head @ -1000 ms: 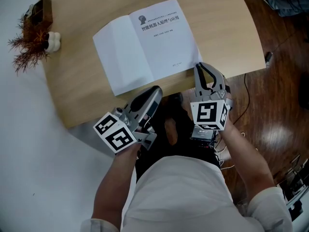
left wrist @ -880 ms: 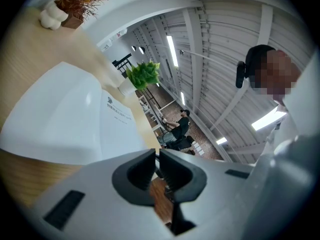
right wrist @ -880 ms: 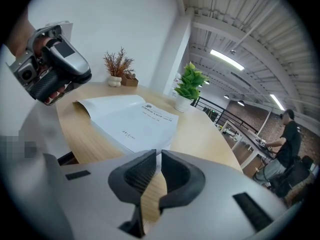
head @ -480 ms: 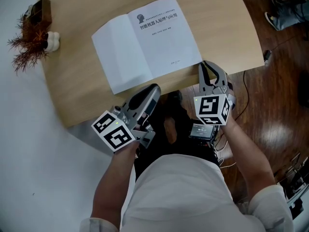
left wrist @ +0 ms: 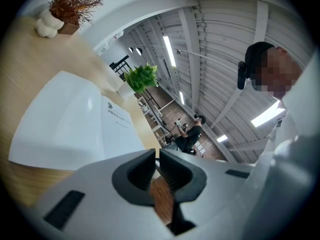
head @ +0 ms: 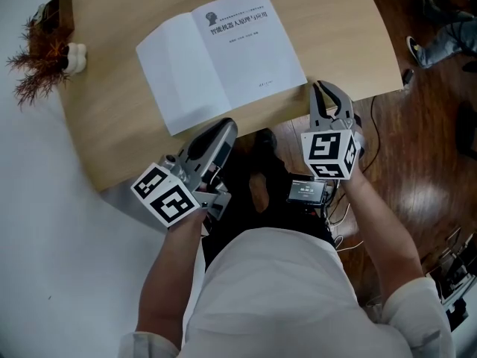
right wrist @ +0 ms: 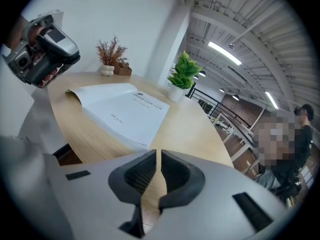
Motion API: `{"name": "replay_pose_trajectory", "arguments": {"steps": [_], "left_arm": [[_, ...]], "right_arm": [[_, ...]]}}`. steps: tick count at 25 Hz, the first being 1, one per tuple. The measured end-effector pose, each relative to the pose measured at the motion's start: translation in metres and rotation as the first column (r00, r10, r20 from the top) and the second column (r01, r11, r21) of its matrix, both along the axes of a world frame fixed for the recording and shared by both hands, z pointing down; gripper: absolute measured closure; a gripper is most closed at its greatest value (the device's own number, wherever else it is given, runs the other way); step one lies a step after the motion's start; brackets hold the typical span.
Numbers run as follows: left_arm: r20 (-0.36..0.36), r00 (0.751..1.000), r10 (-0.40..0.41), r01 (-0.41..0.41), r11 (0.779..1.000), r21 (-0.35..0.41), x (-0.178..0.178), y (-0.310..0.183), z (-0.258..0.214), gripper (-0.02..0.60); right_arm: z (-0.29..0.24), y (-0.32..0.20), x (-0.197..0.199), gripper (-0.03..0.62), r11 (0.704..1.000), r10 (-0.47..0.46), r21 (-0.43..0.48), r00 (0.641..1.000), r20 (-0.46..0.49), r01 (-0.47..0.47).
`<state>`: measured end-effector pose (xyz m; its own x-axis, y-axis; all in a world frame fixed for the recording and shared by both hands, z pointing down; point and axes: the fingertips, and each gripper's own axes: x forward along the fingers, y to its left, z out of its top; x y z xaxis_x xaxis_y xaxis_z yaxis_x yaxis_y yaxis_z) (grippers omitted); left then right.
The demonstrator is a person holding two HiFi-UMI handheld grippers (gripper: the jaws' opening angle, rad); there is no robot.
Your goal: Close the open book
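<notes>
The book (head: pixel 220 54) lies open on the table (head: pixel 119 136), so the left gripper (head: pixel 222 127) and right gripper (head: pixel 329 89), the jaws of both pressed together on nothing, hover by its near corners, probably to flip 1 side.

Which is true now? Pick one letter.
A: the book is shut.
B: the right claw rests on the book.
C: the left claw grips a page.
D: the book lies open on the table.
D: the book lies open on the table, title page up.

A bold Chinese title (head: pixel 240 24), 智能机器人原理与应用, is printed beside a small head logo (head: pixel 212 18) at the top of the open book's (head: pixel 223 62) right page; the smaller lines beneath cannot be read.
</notes>
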<state>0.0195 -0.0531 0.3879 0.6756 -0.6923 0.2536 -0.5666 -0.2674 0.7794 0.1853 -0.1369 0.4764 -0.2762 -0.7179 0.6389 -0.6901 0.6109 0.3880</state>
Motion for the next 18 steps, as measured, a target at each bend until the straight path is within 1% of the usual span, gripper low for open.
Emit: {"name": "replay_pose_trajectory", "arguments": {"steps": [7,11,18], "left_arm": [[0.021,1.0,-0.007,0.006,0.999,0.034,-0.01,0.002,-0.015,0.581],[0.03,0.999,-0.019,0.017,0.998,0.063,-0.019,0.005,-0.026,0.581],[0.026,0.999,-0.033,0.03,0.994,0.103,-0.034,0.016,-0.043,0.581]], "right_arm": [[-0.024,0.0,0.007,0.582,0.999,0.042,0.023,0.998,0.038,-0.043],[-0.047,0.004,0.005,0.582,0.997,0.064,0.043,0.995,0.082,-0.067],[-0.086,0.019,-0.022,0.582,0.997,0.028,0.067,0.986,0.167,-0.04]]}}
